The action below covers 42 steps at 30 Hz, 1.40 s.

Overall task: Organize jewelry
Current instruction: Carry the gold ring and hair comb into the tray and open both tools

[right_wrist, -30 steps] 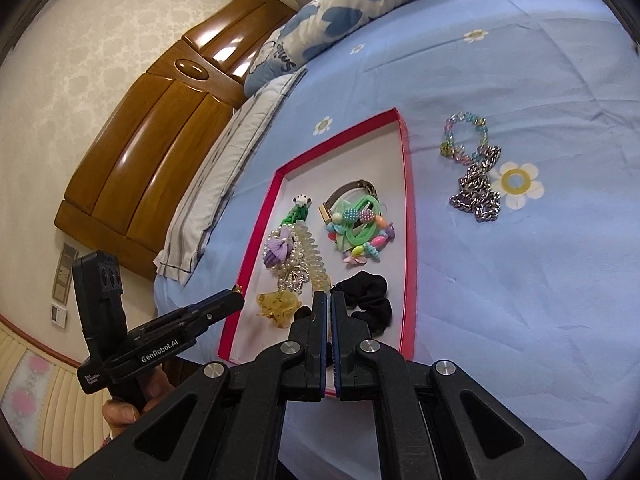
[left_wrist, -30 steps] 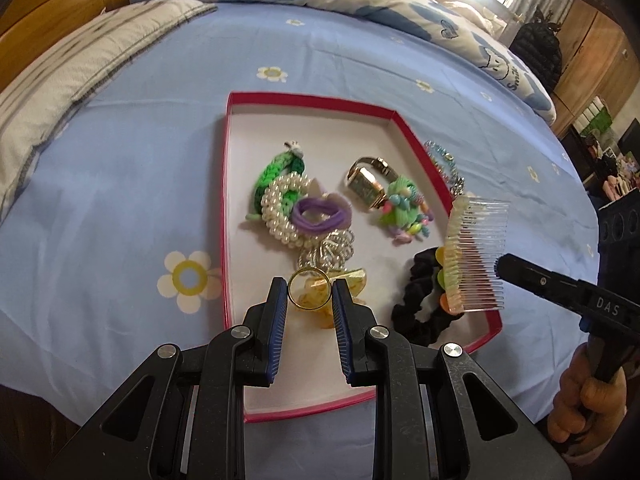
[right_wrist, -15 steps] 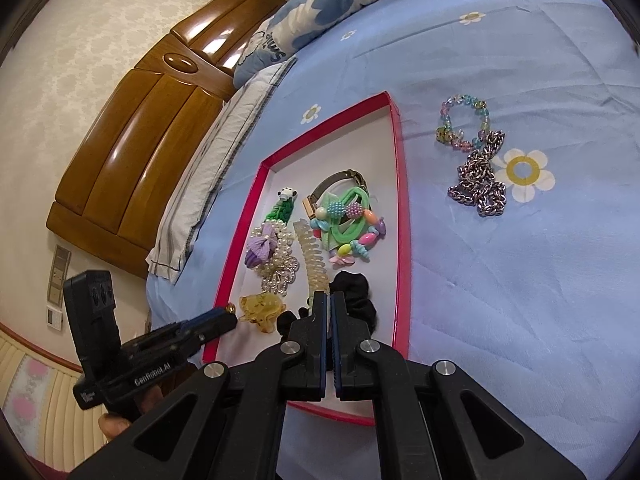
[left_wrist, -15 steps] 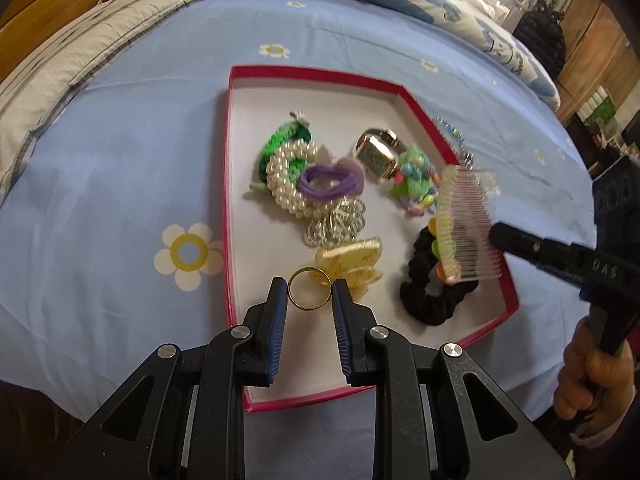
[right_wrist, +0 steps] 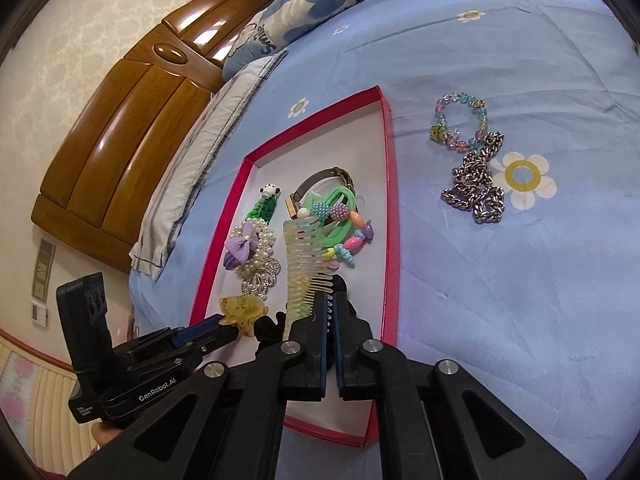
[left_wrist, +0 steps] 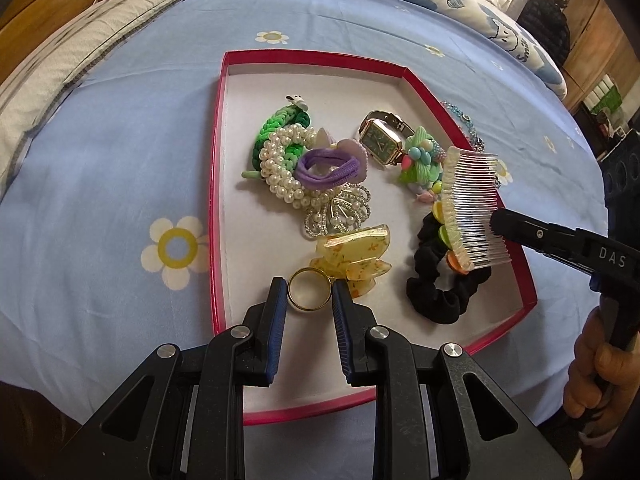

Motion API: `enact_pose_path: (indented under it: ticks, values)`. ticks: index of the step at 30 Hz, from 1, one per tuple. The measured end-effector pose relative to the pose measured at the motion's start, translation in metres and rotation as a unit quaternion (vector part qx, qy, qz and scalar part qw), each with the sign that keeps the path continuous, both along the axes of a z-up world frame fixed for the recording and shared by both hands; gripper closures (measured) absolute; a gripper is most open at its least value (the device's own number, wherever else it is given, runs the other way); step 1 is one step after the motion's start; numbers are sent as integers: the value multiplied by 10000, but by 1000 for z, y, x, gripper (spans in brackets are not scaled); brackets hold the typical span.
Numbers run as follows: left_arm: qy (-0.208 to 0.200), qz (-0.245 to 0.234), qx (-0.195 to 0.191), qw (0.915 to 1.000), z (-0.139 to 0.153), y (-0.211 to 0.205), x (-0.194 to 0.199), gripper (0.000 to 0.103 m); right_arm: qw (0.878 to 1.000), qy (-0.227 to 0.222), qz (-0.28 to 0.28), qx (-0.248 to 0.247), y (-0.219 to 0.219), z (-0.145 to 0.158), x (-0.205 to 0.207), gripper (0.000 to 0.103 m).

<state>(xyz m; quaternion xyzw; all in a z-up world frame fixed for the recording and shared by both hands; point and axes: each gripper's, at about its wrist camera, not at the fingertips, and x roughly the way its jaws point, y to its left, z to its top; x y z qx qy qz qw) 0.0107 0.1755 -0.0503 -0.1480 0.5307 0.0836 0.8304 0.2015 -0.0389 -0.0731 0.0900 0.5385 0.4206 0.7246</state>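
A red-rimmed white tray (left_wrist: pixel 218 184) (right_wrist: pixel 390 208) lies on the blue bedsheet with several pieces of jewelry in it. My left gripper (left_wrist: pixel 309 292) is shut on a gold ring (left_wrist: pixel 309 291), held low over the tray's near left part, beside a yellow butterfly clip (left_wrist: pixel 354 254). My right gripper (right_wrist: pixel 330 306) is shut on a clear hair comb (left_wrist: pixel 474 210) (right_wrist: pixel 306 256), held above a black scrunchie (left_wrist: pixel 436 292) at the tray's right side. A beaded bracelet (right_wrist: pixel 460 122) and a silver chain (right_wrist: pixel 478 184) lie on the sheet outside the tray.
In the tray lie a pearl bracelet (left_wrist: pixel 280 168), purple hair tie (left_wrist: pixel 330 168), green braided band (left_wrist: pixel 280 124), gold watch (left_wrist: pixel 380 140), green beaded tie (left_wrist: pixel 422 156) and a rhinestone clip (left_wrist: pixel 340 212). Pillows and a wooden headboard (right_wrist: pixel 132 120) lie beyond.
My left gripper moved the ring lower and nearer the tray floor, beside the butterfly clip. My right gripper carried the comb down over the scrunchie.
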Motion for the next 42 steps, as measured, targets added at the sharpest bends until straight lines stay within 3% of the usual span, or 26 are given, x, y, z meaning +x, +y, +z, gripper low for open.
enact_pose_path:
  ticks: [10,12,14,16,24,33,37,39,40,42]
  values:
    - [0,1,54,10000,0,-2,2,82,10000,-53,39,-65,3,1,-2,94]
    - [0,-4,44,10000,0,-2,2,81,10000,-45,42,-53,2,2,-3,89]
    - [2,2,28,10000,0,-2,1,81,10000,-39,23,-30,0,2,-3,75]
    - [3,3,34,10000,-1,-2,1,81,10000,-49,14,11,-1,4,-4,71]
    - [17,20,32,10000,0,-1,1,80,10000,-93,29,13,-1,7,-7,71]
    - [-135,69,-11,9999,10,1,-6,59,9998,-192,34,66,-4,16,-12,70]
    - [-265,72,-78,9996,21,0,-10,47,9994,-297,-51,153,-13,26,-14,47]
    - [-392,112,-133,9991,28,-1,-15,37,9990,-369,-126,213,-18,32,-16,34]
    - [-467,149,-156,9987,32,-1,-18,34,9988,-393,-165,252,-21,34,-17,23]
    - [-554,233,-195,9980,38,-2,-23,18,9981,-439,-262,348,-29,38,-19,17]
